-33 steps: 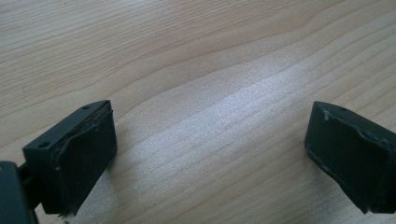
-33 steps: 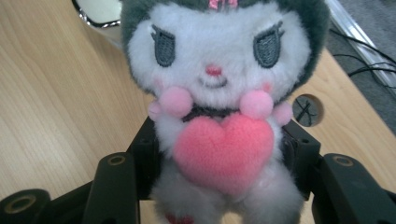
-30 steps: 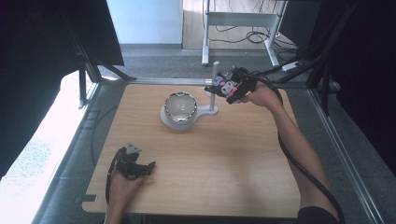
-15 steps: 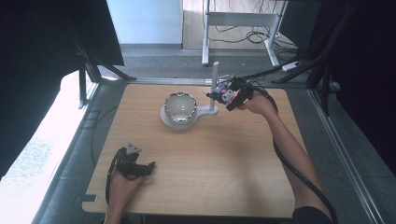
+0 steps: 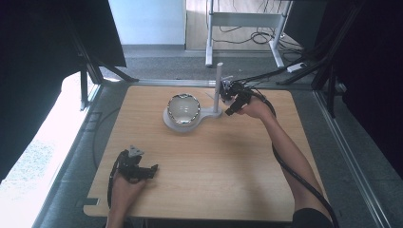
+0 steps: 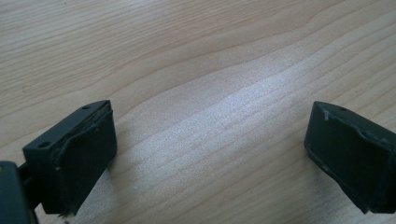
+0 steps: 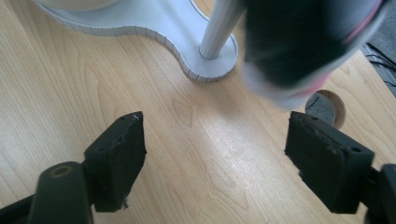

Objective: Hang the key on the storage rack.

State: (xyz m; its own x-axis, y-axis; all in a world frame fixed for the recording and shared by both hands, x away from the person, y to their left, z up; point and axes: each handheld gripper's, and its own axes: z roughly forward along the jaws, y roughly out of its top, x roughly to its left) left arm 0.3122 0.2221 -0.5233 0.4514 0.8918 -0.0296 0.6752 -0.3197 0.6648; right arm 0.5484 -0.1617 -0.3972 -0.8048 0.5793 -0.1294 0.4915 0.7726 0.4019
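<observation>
Our right claw [image 7: 212, 154] has just been opening; its jaws stand apart over bare counter [image 5: 228, 175], nothing between them. A blurred dark thing with a pink edge [image 7: 299, 46], perhaps a roll, hangs at one o'clock just above them. The stand's post [image 5: 218, 88] rises at twelve, its white base [image 7: 154, 23] beneath; the shiny bowl [image 5: 183, 108] sits at nine o'clock of the post. Our left claw [image 6: 210, 154] rests open near the counter's six o'clock edge.

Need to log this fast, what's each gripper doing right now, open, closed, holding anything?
Left gripper: open, empty, over bare wooden table.
Right gripper: open, jaws just opened; blurred black-and-pink object beside white stand post, not between them.
</observation>
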